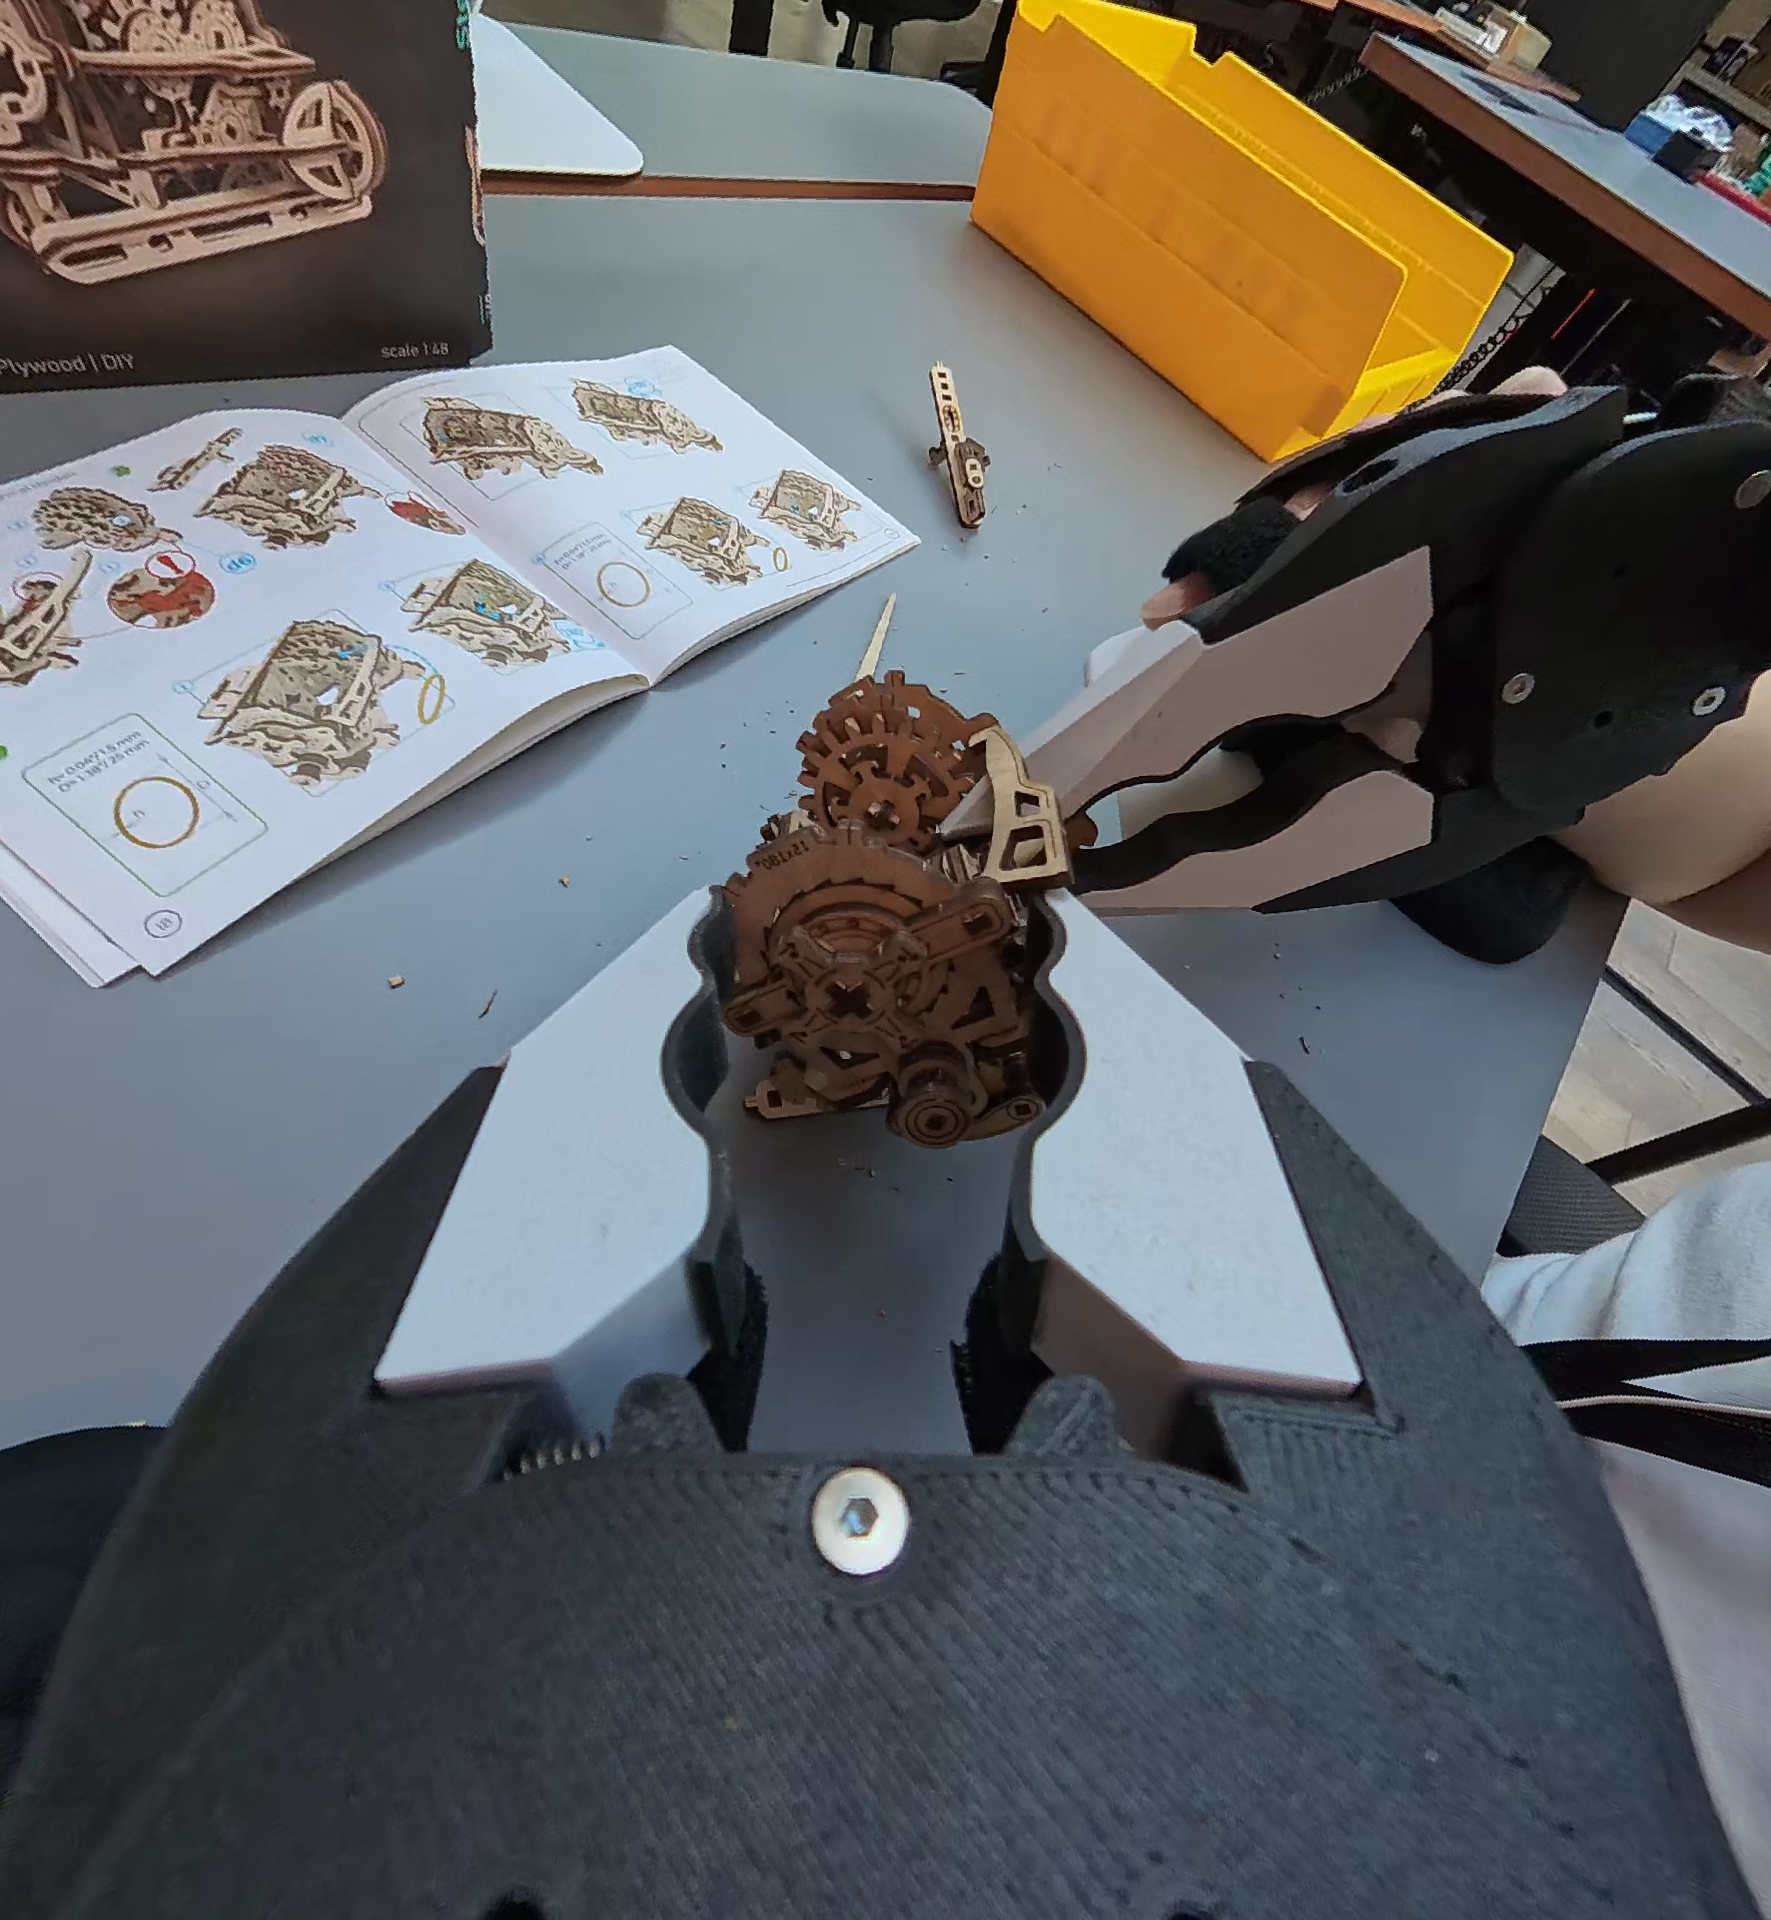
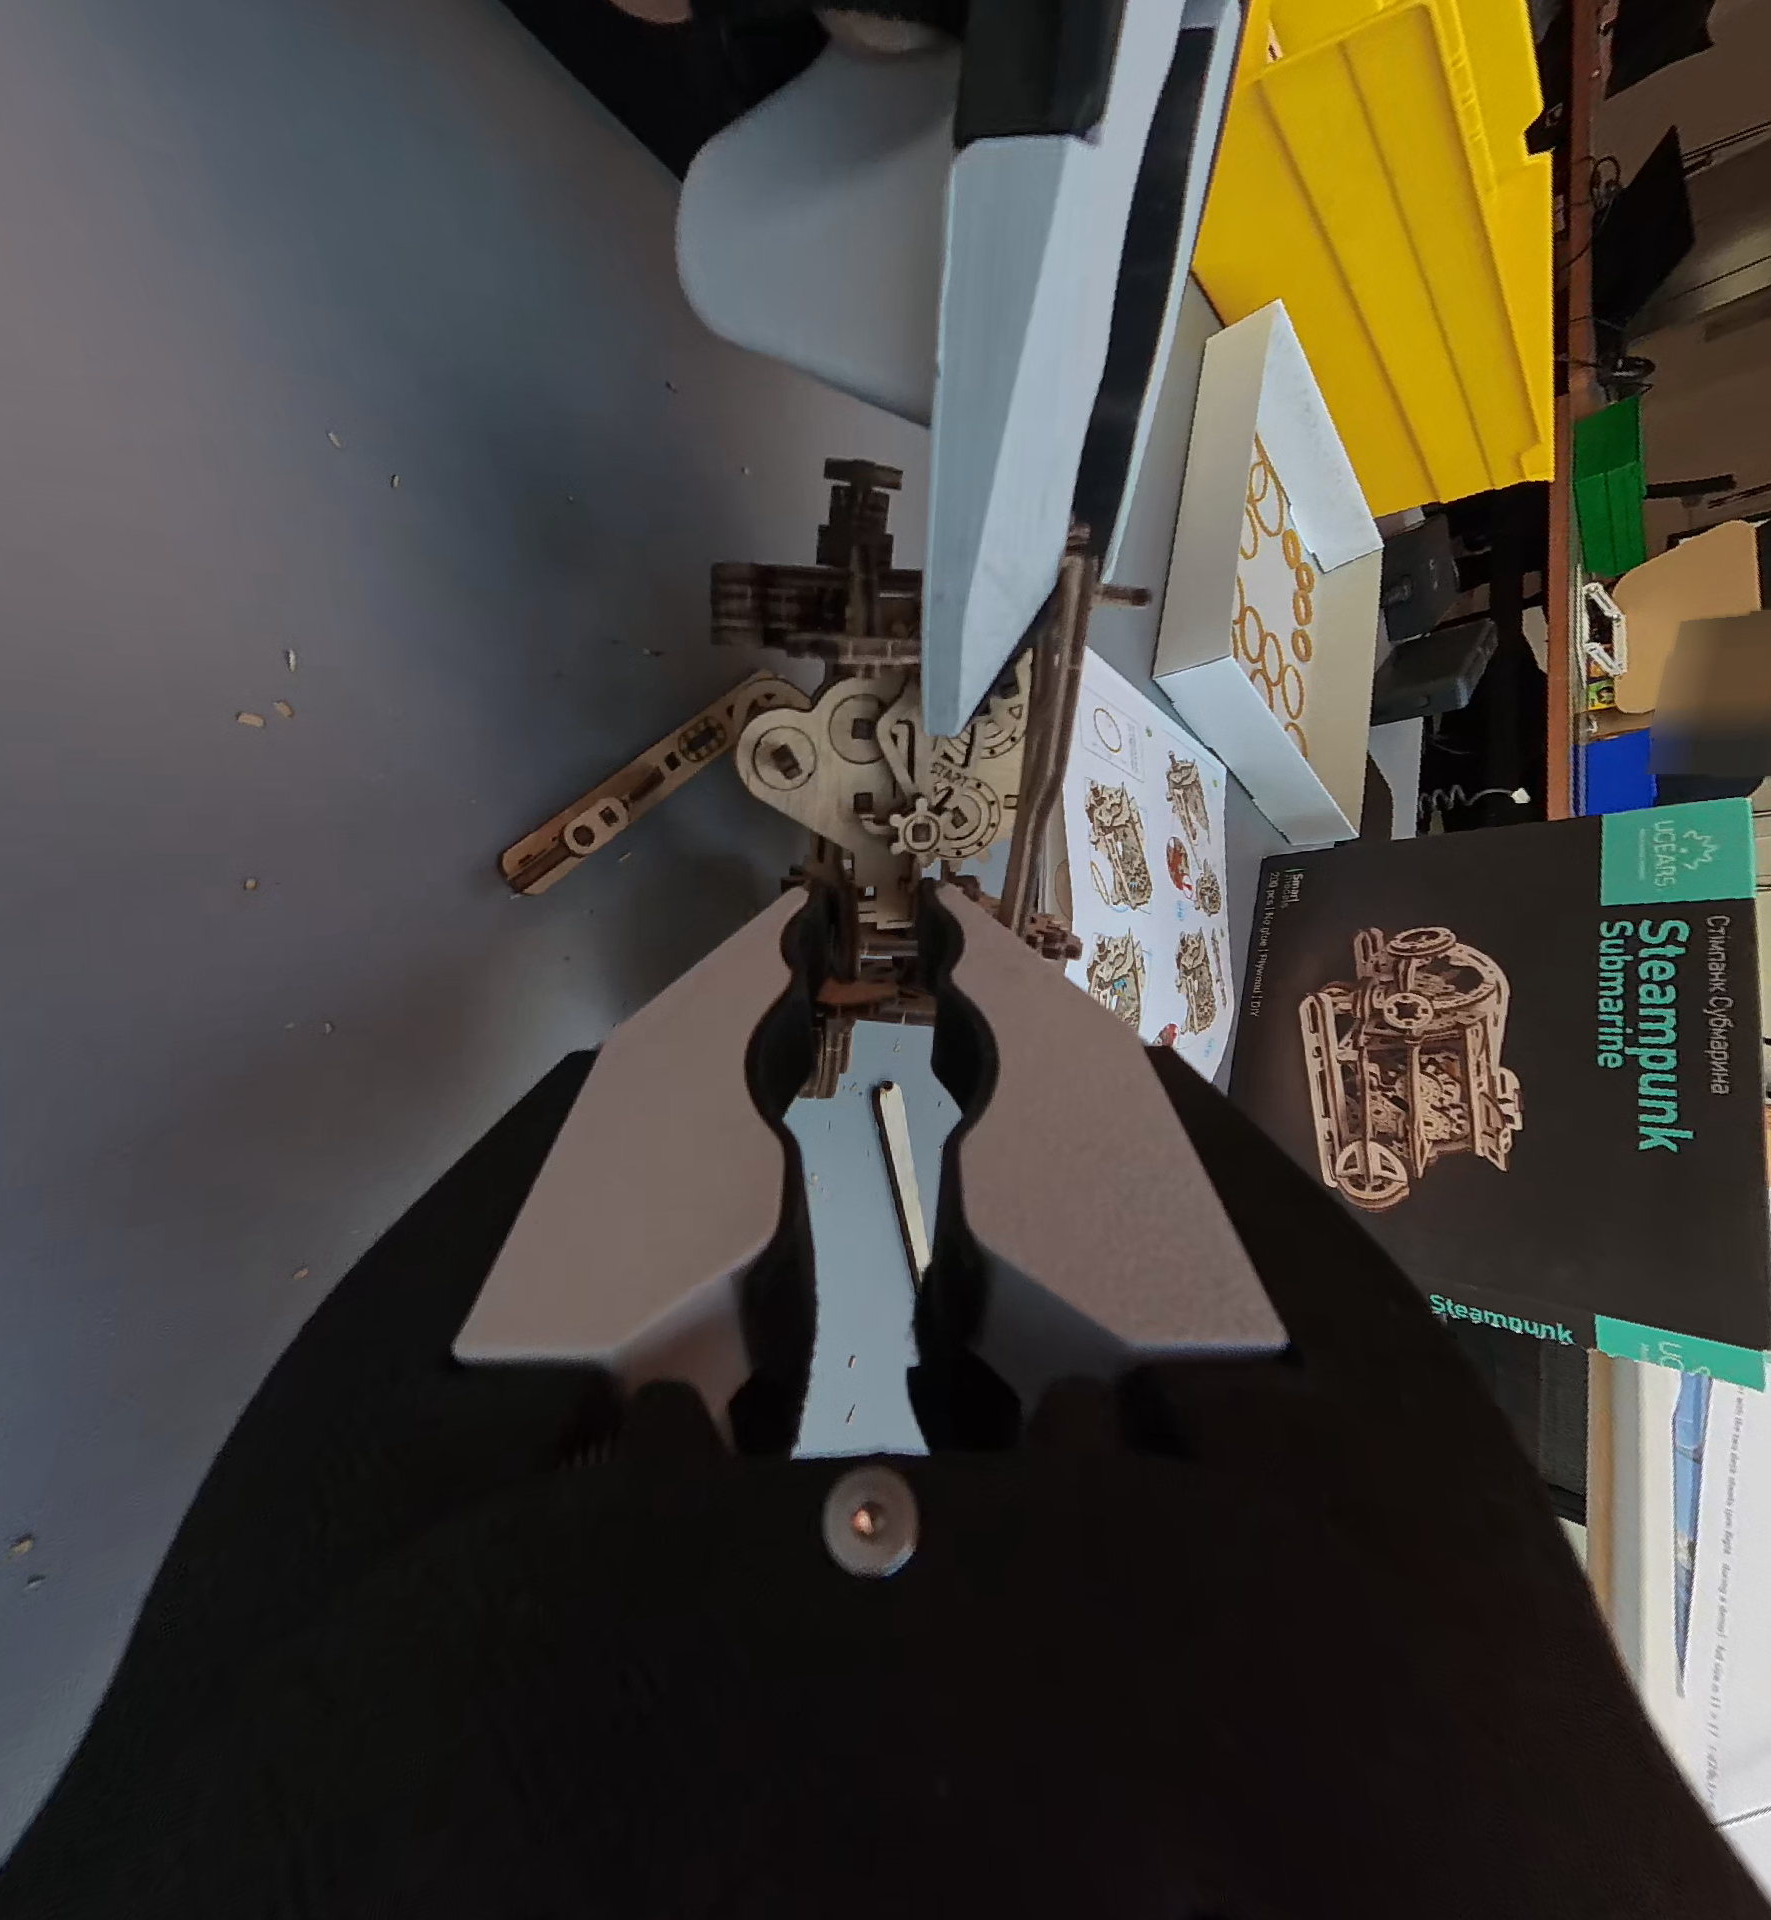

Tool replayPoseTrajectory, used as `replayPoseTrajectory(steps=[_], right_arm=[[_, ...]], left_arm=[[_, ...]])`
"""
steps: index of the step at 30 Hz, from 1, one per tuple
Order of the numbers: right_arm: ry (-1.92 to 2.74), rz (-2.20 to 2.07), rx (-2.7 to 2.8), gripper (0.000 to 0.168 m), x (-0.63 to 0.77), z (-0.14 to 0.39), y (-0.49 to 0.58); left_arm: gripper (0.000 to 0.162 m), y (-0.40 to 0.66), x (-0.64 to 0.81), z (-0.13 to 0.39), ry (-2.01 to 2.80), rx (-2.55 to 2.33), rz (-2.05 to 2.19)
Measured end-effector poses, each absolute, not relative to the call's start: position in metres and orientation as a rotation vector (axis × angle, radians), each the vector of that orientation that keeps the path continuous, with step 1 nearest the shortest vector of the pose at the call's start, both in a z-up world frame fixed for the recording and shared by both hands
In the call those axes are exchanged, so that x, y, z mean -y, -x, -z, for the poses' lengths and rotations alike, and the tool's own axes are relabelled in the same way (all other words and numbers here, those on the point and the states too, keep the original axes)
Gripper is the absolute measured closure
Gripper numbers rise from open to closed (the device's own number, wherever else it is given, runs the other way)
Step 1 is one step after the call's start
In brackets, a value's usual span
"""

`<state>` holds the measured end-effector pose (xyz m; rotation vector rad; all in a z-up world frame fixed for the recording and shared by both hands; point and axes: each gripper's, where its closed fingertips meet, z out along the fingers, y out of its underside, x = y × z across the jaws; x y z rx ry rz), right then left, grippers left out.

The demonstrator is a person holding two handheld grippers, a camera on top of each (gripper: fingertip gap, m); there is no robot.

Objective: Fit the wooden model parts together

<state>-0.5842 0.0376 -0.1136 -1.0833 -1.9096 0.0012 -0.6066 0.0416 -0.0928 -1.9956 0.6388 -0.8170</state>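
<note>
- Wooden model assembly point(image 1: 876, 977), left wrist view: a dark brown cluster of gears and plates stands on the grey table point(image 1: 756, 436), between the tips of my left gripper point(image 1: 876, 935).
- My left fingers sit narrowed against both flanks of the assembly and grip it.
- My right gripper point(image 1: 1026, 831) enters from the right, its tips pinched on a pale curved wooden piece point(image 1: 1016, 821) held against the assembly's upper right, beside the top gear.
- An open instruction booklet point(image 1: 361, 623) lies to the left, the dark product box point(image 1: 195, 177) stands behind it, and a yellow bin point(image 1: 1224, 229) sits at the far right.
- A loose slotted wooden strip point(image 1: 959, 452) lies apart on the table, beyond the assembly.

- Right wrist view: the scene appears rotated. My right gripper point(image 2: 870, 914) has its tips nearly together, clamped on wood at the near edge of the assembly point(image 2: 860, 748).
- One finger point(image 2: 1016, 436) of my left gripper comes down from above onto the assembly.
- A pale arm point(image 2: 632, 800) of the model juts out to the left.
- A white tray of tan rings point(image 2: 1265, 582) lies beyond the booklet point(image 2: 1141, 862), with the box point(image 2: 1504, 1081) on the right.
</note>
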Motion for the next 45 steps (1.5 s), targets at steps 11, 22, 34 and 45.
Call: replayPoseTrajectory(steps=[11,22,34,45], right_arm=[[1.150,-0.026,1.860,0.154,-0.0374,0.1141,0.5817],[1.124,-0.002,1.886,0.153,-0.0365,0.1145,0.5823],[1.185,-0.070,1.846,0.154,-0.0369,0.1138,0.5818],[1.192,-0.029,1.837,0.155,-0.0359,0.1150,0.5806]], left_arm=[[0.108,0.6030,-0.0429,0.0914,1.996,-0.660,0.786],[0.108,0.6045,-0.0420,0.0923,2.005,-0.691,0.776],[0.109,0.6043,-0.0439,0.0917,1.992,-0.725,0.766],[0.109,0.6024,-0.0437,0.0907,1.992,-0.749,0.736]])
